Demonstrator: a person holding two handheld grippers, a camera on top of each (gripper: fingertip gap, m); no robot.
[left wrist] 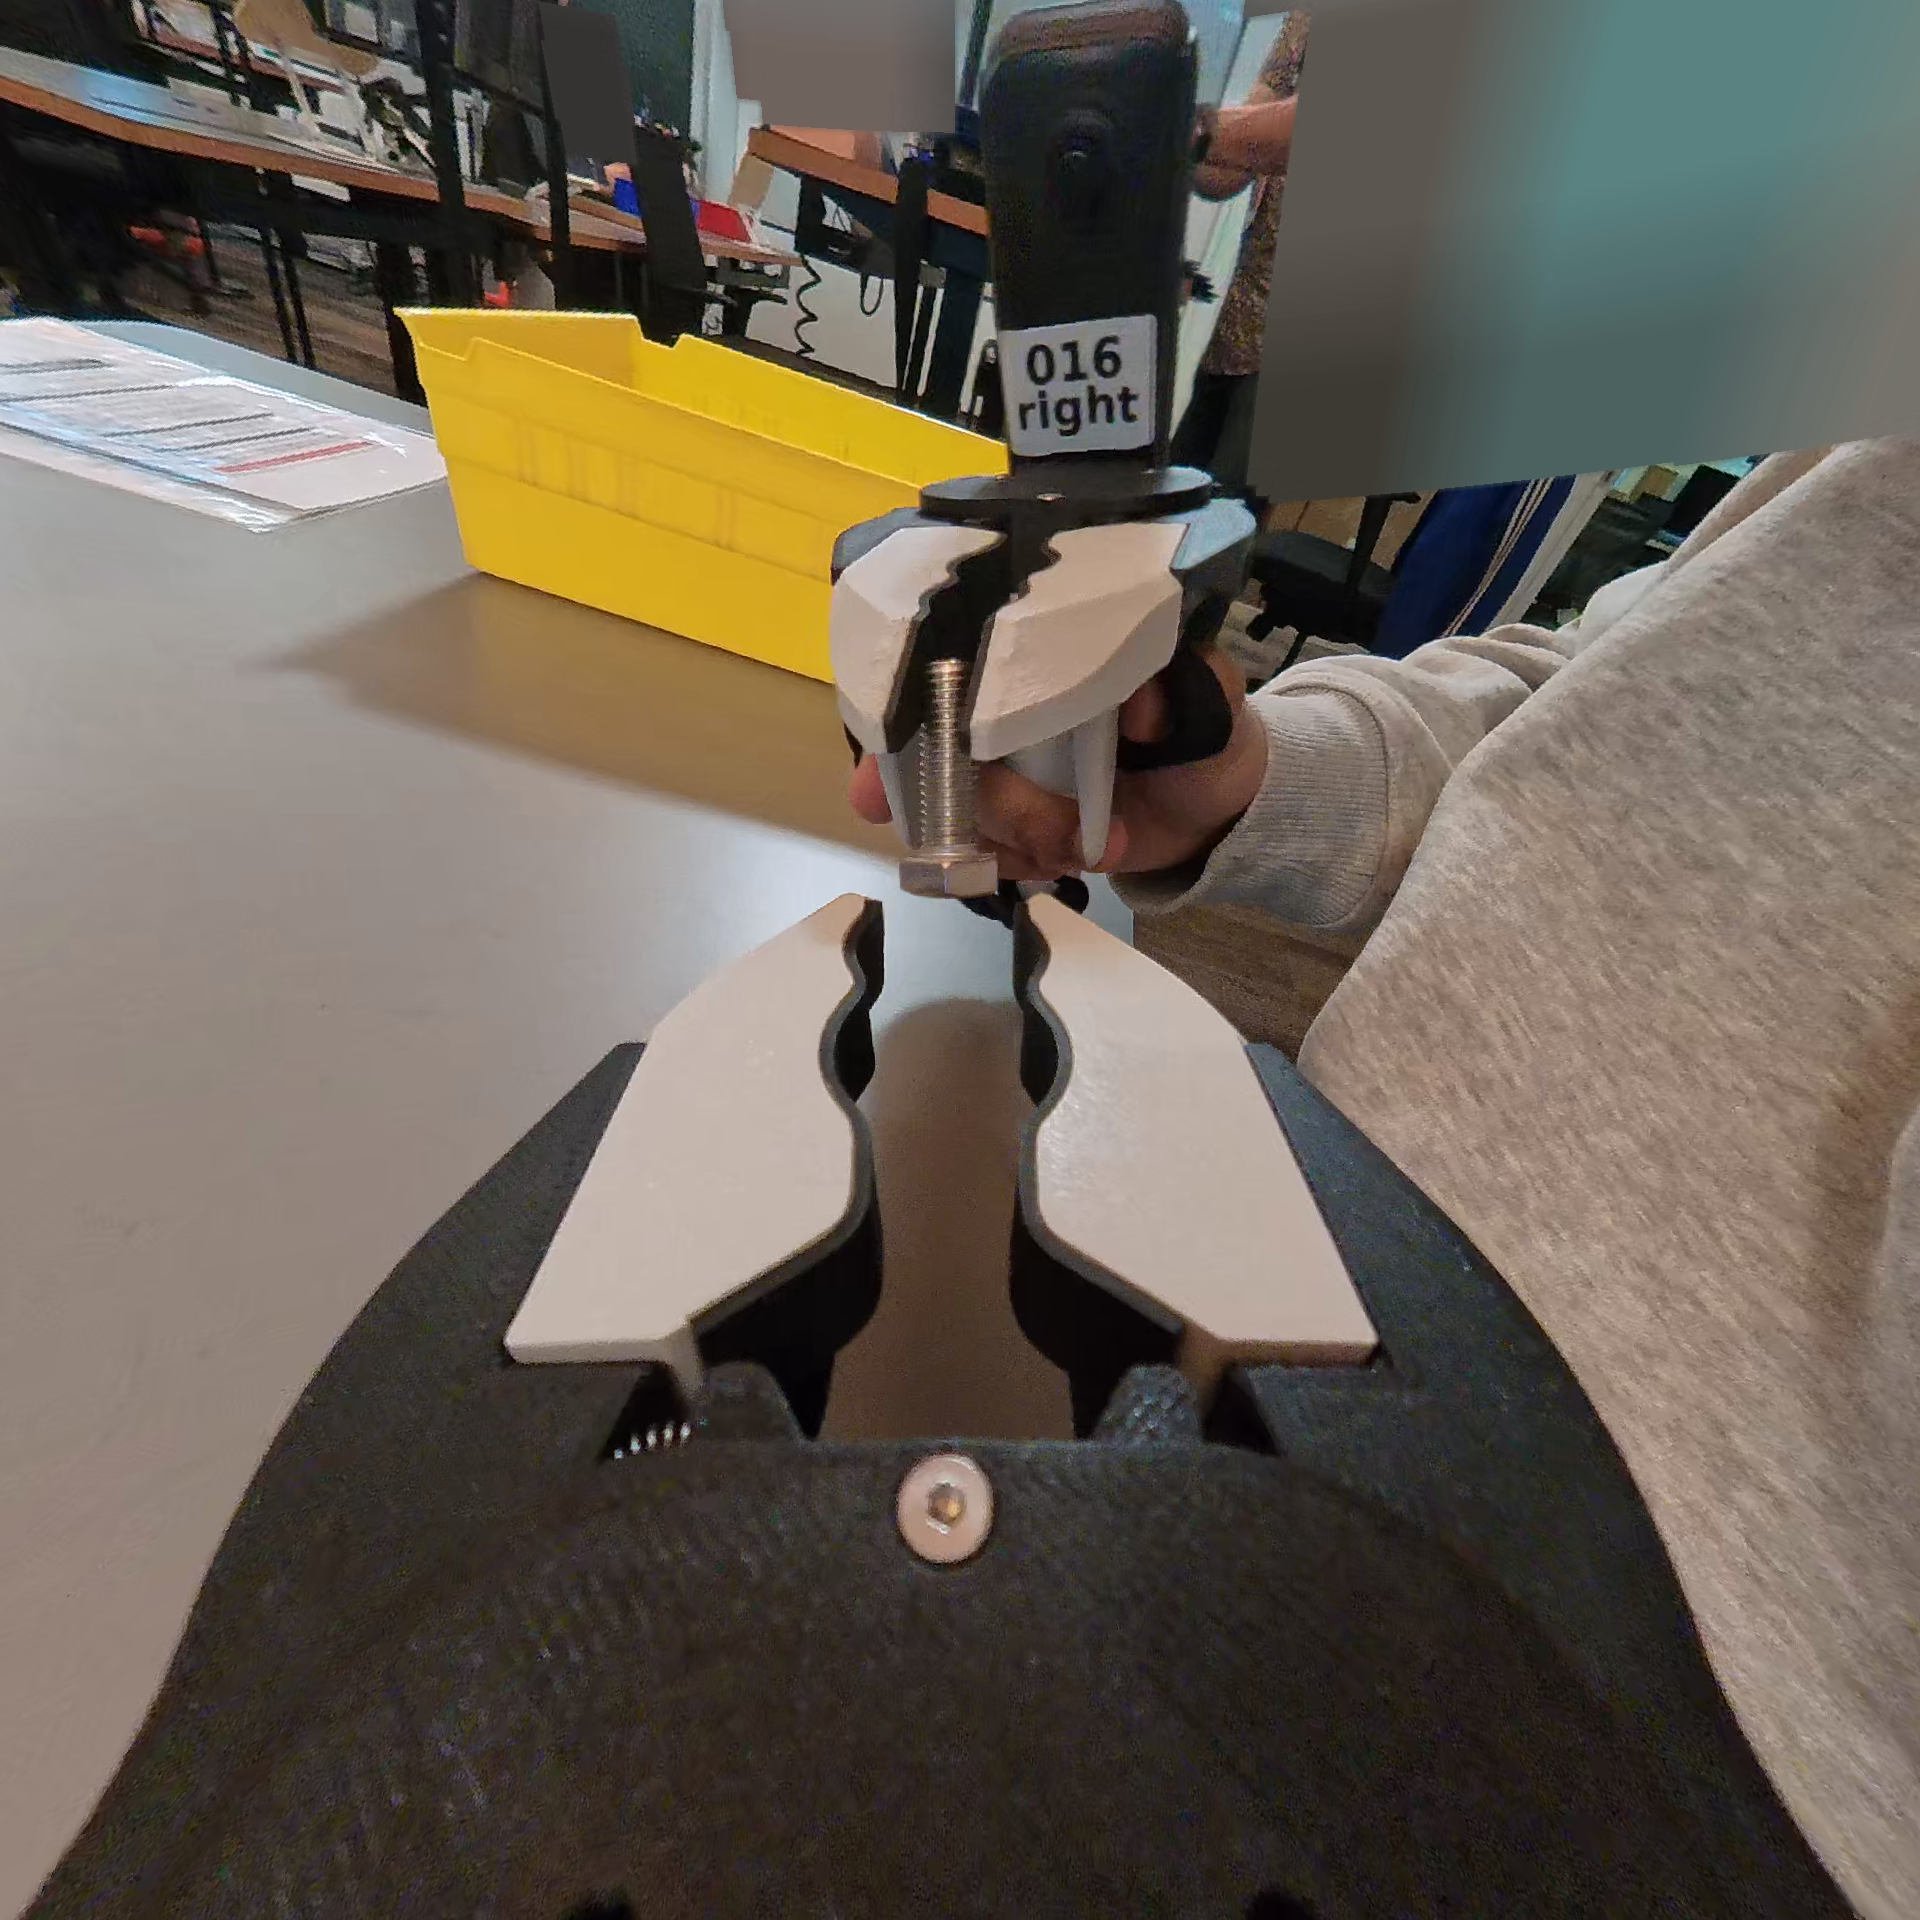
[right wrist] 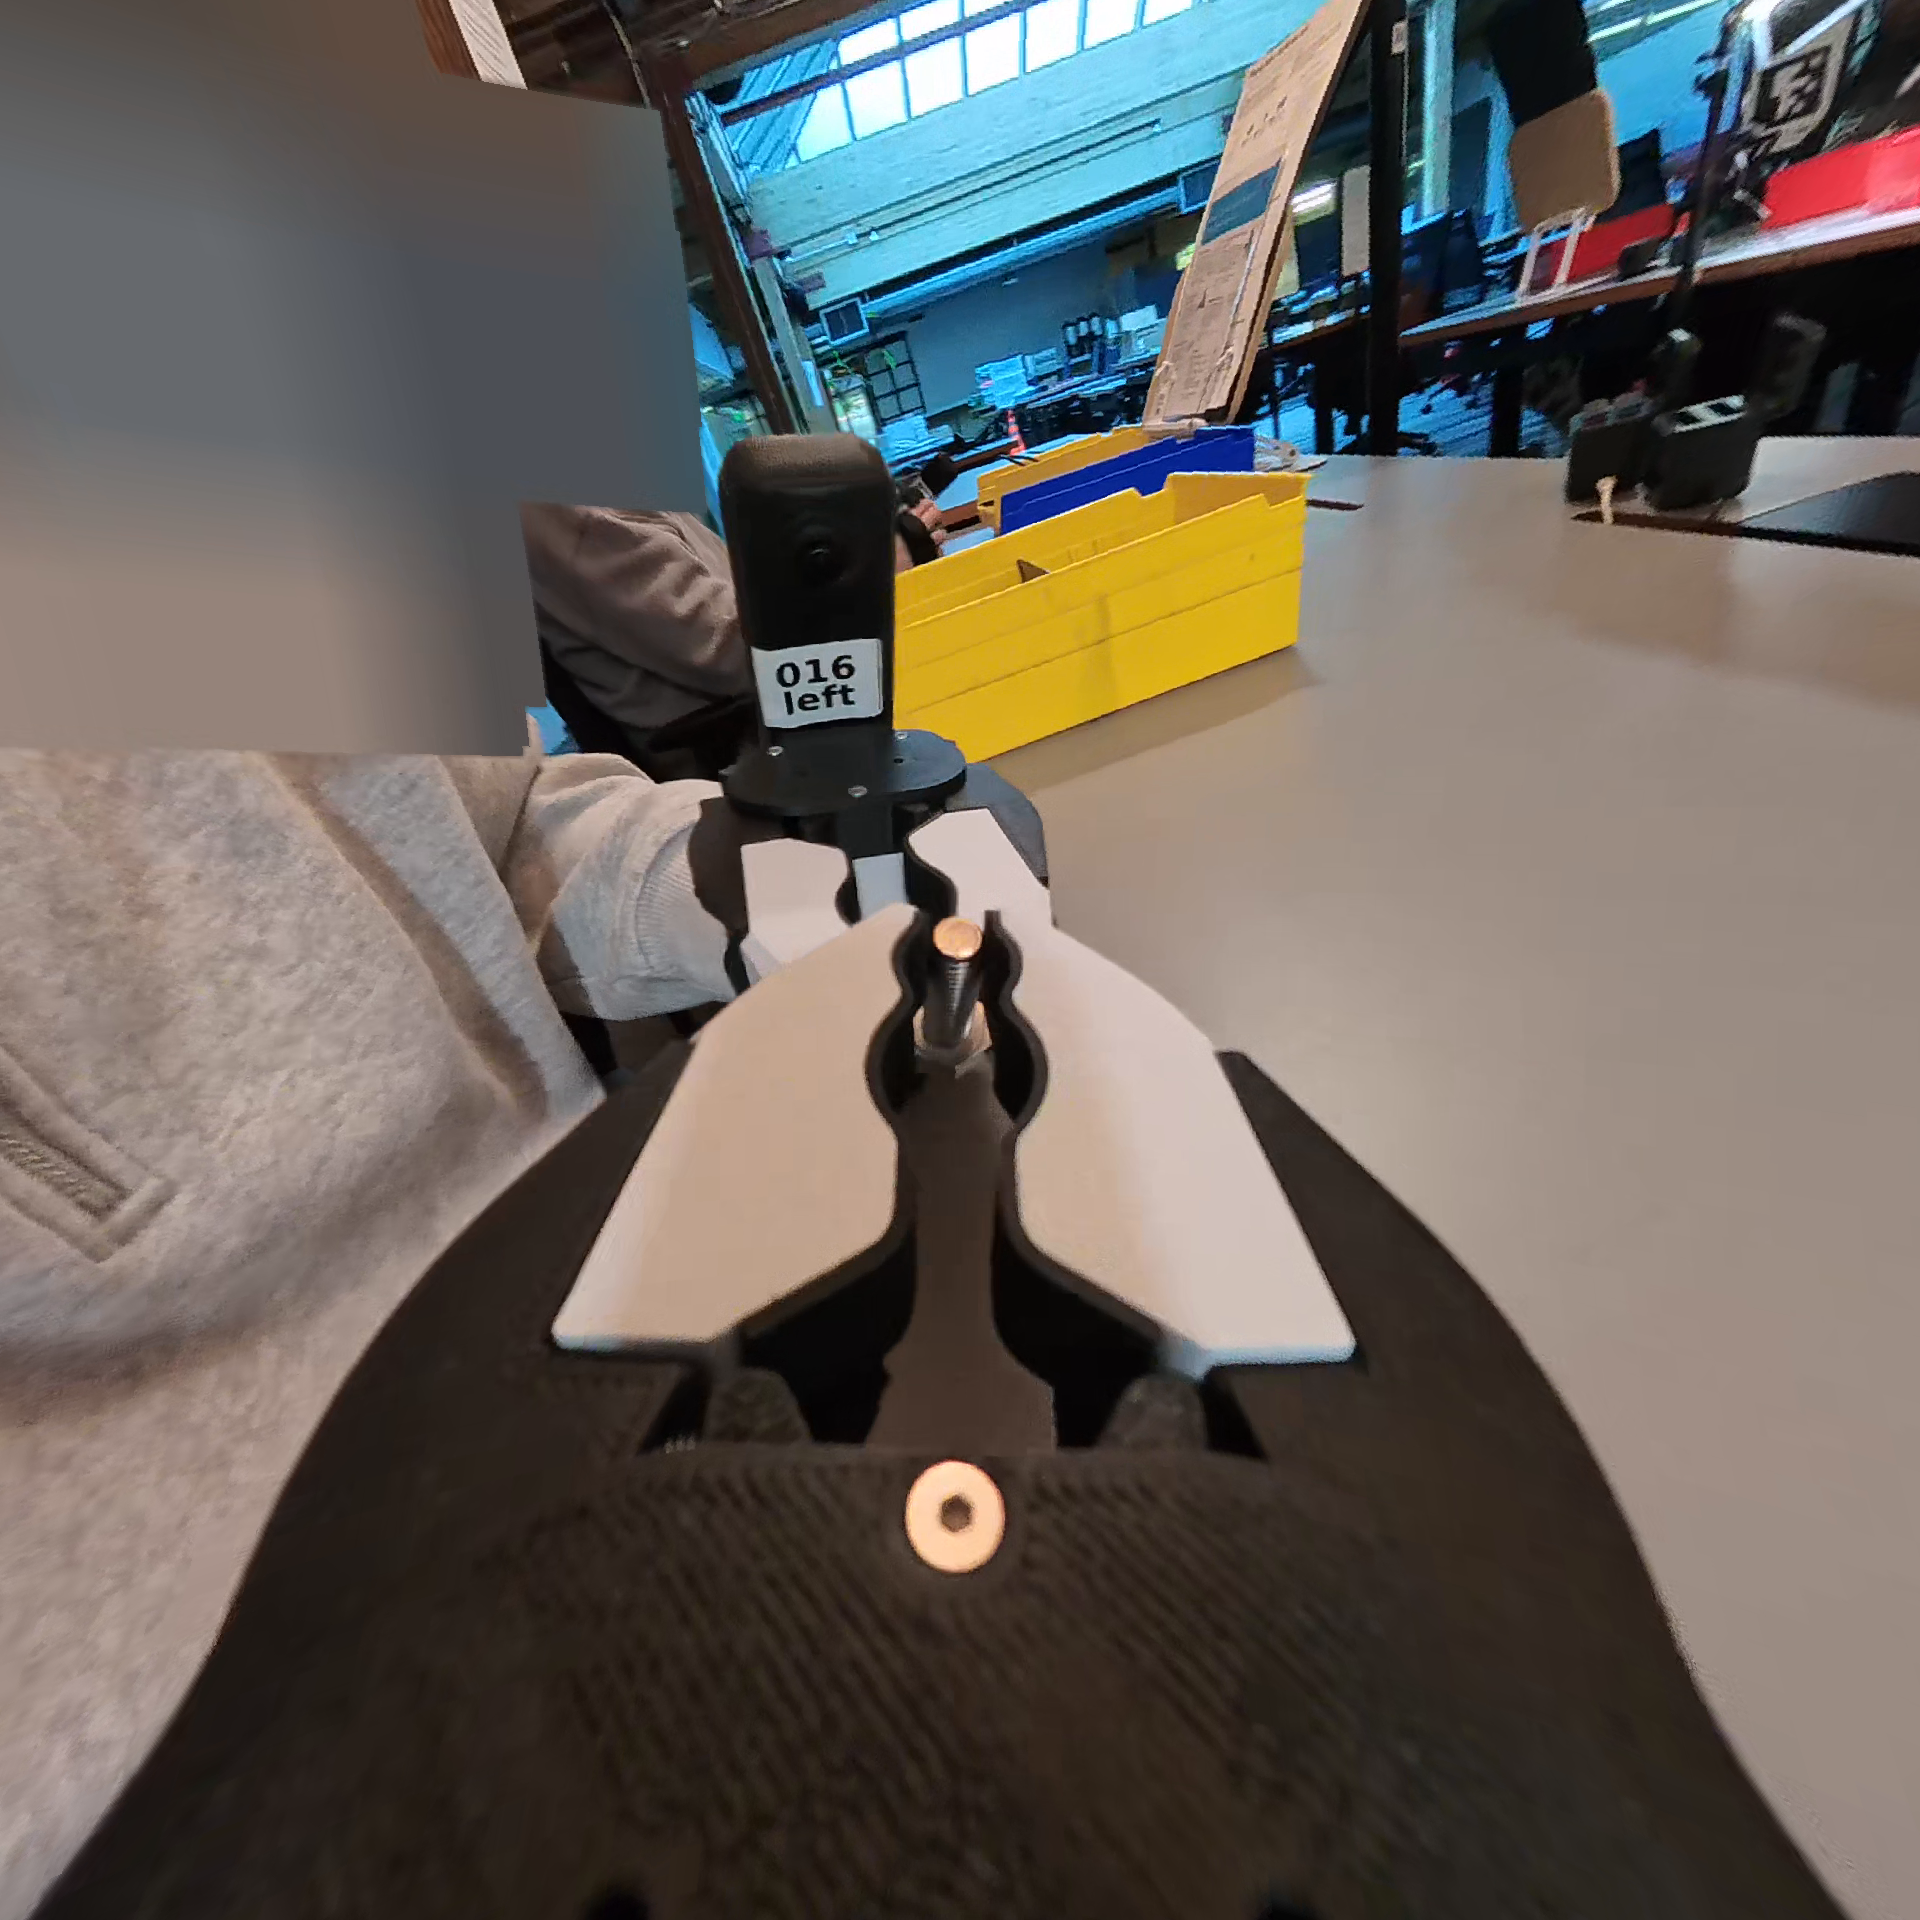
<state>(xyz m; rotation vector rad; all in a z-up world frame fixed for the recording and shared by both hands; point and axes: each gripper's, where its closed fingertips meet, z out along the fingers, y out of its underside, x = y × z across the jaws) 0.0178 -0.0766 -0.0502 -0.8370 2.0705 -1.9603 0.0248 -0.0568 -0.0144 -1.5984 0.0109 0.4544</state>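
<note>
My right gripper [right wrist: 956, 925] is shut on a steel hex bolt [right wrist: 951, 992], held upright between its fingertips with the threaded end up. In the left wrist view the right gripper [left wrist: 940, 717] faces me, and the bolt [left wrist: 945, 769] hangs from it with its hex head down. My left gripper [left wrist: 951, 914] is open and empty. Its fingertips lie just in front of and below the bolt head, not touching it. The left gripper [right wrist: 883, 883] also shows just behind the bolt in the right wrist view. Both hover above the grey table [left wrist: 312, 883].
A yellow bin [left wrist: 644, 499] stands on the table behind the grippers; in the right wrist view [right wrist: 1101, 613] a blue bin [right wrist: 1122, 478] sits behind it. A laminated sheet [left wrist: 177, 416] lies far left. Black devices [right wrist: 1683, 457] stand at the far right. A person's grey sleeve [left wrist: 1558, 935] is close by. The tips of both grippers are at nearly the same place.
</note>
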